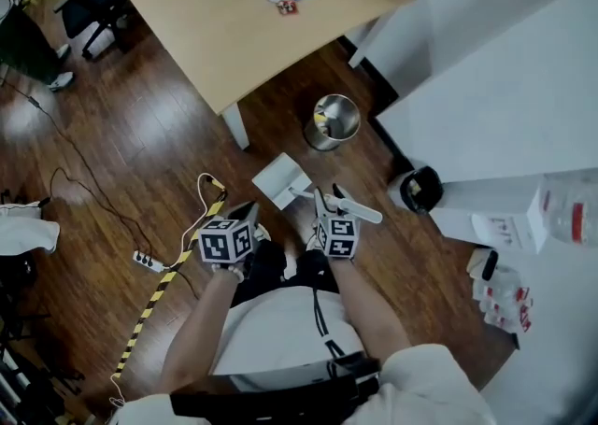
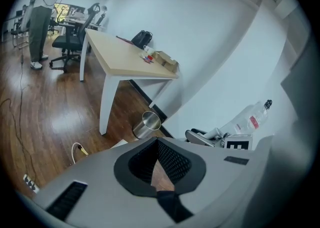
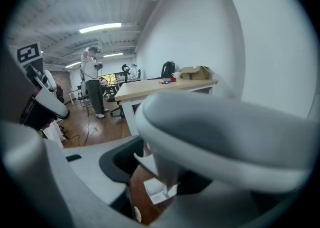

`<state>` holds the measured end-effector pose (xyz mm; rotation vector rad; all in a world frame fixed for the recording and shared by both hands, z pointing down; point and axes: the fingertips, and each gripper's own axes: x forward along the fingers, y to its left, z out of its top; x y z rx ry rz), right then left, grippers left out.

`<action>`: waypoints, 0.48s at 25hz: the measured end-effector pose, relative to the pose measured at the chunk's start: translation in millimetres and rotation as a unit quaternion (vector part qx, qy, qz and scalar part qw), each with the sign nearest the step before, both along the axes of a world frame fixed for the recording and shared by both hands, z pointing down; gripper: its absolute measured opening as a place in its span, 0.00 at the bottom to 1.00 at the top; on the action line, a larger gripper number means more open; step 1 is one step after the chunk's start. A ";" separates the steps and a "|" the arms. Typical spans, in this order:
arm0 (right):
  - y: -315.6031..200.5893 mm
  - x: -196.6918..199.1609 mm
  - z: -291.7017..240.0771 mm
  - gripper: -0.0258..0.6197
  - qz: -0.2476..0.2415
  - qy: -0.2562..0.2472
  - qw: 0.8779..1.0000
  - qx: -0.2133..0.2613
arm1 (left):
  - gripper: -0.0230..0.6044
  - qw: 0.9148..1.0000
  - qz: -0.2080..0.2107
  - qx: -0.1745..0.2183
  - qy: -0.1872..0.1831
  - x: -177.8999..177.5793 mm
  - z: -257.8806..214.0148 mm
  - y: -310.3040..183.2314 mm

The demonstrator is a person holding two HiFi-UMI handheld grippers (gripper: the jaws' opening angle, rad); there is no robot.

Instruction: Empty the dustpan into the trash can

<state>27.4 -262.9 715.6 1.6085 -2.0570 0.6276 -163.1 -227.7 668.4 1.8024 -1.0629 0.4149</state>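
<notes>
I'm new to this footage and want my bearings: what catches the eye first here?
The white dustpan, clamped in the right gripper, shows low over the dark wood floor in the middle of the head view. Beyond it a shiny metal trash can stands near the leg of the tan table, and yellow-and-black striped tape runs across the floor on the left.

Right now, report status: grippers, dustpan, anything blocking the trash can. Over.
Right hand-held gripper shut on dustpan handle. Left hand-held gripper shut, empty. Dustpan short of trash can; table leg beside it, bare floor between.
</notes>
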 end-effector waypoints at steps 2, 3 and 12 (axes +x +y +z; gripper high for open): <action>8.1 8.8 4.9 0.39 0.013 -0.004 1.000 -0.008 | 0.02 1.000 0.011 -0.001 -0.003 6.1 0.3 2.0; 11.9 12.9 7.1 0.41 0.020 -0.006 1.000 -0.011 | 0.02 1.000 0.017 -0.001 -0.004 9.6 0.1 2.7; 43.7 42.8 23.8 0.50 0.037 -0.019 0.999 -0.030 | 0.02 0.998 0.057 0.007 -0.007 59.1 -3.7 15.1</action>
